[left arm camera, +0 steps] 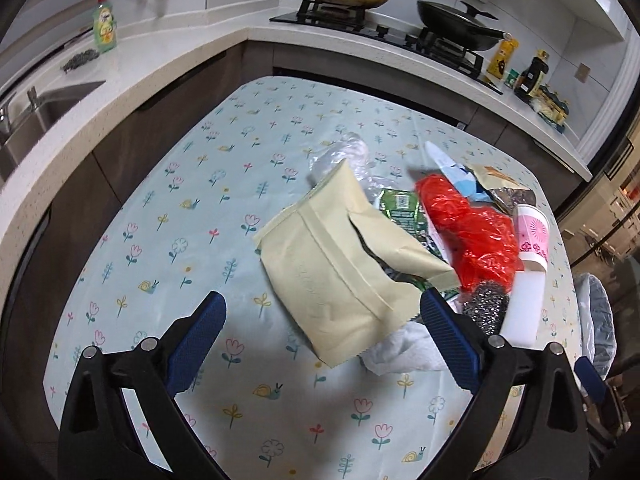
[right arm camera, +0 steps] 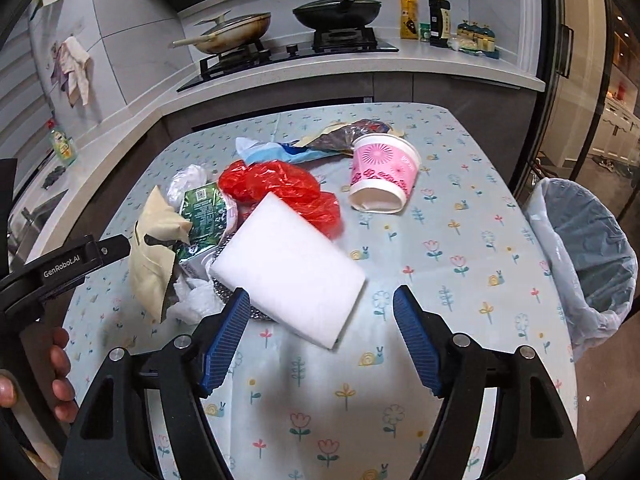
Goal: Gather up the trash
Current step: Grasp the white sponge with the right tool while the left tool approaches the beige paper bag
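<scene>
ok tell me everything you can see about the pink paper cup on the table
The cup is paper, pink with flower and sunburst prints and a white rolled rim. It lies tipped on its side on the tablecloth, its base somewhat squashed. It sits at the right edge of the trash pile, beside the red bag, with a dark wrapper just behind it. Neither gripper touches it. Whether anything is inside cannot be seen.
</scene>
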`<state>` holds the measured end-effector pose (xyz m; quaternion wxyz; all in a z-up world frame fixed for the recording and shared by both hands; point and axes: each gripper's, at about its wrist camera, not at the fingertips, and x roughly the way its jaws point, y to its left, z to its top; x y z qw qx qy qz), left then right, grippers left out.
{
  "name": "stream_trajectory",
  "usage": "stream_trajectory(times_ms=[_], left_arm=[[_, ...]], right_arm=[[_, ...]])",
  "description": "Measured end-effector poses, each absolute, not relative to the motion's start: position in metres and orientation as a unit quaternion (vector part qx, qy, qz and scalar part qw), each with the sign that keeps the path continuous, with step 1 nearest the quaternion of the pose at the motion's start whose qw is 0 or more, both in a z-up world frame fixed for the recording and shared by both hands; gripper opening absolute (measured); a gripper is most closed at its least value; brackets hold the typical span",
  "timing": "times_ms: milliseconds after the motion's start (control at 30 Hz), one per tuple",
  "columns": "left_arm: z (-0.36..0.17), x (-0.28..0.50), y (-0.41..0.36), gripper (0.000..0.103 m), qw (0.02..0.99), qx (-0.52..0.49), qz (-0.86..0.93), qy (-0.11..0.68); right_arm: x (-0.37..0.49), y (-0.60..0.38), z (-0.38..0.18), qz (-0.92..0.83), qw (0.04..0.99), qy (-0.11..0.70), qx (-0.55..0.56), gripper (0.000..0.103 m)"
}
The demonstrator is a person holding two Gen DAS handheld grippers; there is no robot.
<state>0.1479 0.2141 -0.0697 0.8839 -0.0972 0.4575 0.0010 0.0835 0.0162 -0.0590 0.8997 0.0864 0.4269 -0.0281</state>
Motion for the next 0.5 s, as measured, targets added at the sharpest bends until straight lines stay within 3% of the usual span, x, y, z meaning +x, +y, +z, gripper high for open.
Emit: stream_trajectory(times_ms=[333, 500], left_arm=[[-0.082, 0.159, 0.226, 0.093, 0.877, -0.111, 0.002, 0.468], [-0.088, 0.163, 0.226, 0.093, 0.872, -0.12, -0.005, 0.474]], right_arm=[[0.111, 0.057, -0.074, -0.018, 0.901, 0.429, 0.06, 0.08], [0.122, 0.057, -0.084, -0.03, 0.898, 0.435, 0.06, 0.08]])
